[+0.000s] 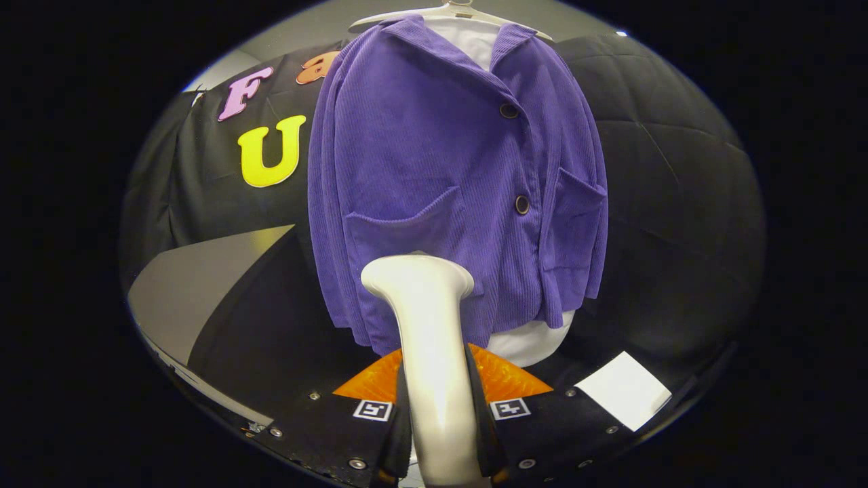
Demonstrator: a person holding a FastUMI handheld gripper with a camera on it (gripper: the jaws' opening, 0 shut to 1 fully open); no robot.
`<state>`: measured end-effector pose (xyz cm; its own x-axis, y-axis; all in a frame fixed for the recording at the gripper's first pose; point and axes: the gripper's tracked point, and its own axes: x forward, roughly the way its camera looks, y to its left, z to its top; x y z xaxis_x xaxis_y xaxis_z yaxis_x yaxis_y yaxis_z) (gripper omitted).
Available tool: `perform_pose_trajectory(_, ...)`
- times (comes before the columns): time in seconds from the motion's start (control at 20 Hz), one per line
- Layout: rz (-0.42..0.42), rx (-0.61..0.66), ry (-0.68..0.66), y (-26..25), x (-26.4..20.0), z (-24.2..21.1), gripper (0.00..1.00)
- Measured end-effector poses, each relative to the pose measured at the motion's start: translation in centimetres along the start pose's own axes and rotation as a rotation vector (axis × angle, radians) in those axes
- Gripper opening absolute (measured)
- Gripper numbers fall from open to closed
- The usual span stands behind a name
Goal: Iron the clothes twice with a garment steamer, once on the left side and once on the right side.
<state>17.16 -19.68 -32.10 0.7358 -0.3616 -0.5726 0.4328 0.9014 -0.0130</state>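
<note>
Taking the purple jacket (447, 196) as my landmark, the grey surface (196, 298) lies low to its left, sloping away beside the dark cloth wall (217, 203). The jacket itself hangs straight ahead of me on a pale hanger (447, 13), its ribbed fabric falling in soft folds, with a white garment (468, 37) showing inside the collar and again below the hem (529, 342). Two dark buttons run down its front, the upper button (508, 110) near the lapel and the lower button (521, 204) between the two patch pockets, the left pocket (400, 227) and the right pocket (576, 210). I hold the garment steamer (427, 352) in my gripper (437, 434), both fingers pressed tight against the sides of its pale handle, so the jaws are closed down to the width of that handle. The steamer's flared head (415, 274) rises beyond my fingers and sits in front of the jacket's lower part, just under the left pocket; whether it touches the cloth I cannot tell. An orange piece (508, 379) shows just behind the handle, below the jacket's hem. Low to the jacket's right, a white sheet (624, 390) lies on the dark surface.
</note>
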Motion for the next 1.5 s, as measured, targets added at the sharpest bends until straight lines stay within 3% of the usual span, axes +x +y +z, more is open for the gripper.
perform_pose_trajectory(0.3, -0.017, 0.005, 0.06, -0.1, -0.2, -2.0, 0.38)
perform_pose_trajectory(0.5, -0.045, 0.02, 0.022, -1.5, -3.2, -1.0, 0.38)
perform_pose_trajectory(0.85, -0.068, 0.126, -0.12, -4.2, -8.8, 5.5, 0.38)
perform_pose_trajectory(1.1, -0.103, 0.151, -0.189, -6.5, -10.9, 10.6, 0.38)
perform_pose_trajectory(1.5, -0.085, 0.202, -0.305, -8.5, -13.2, 18.1, 0.38)
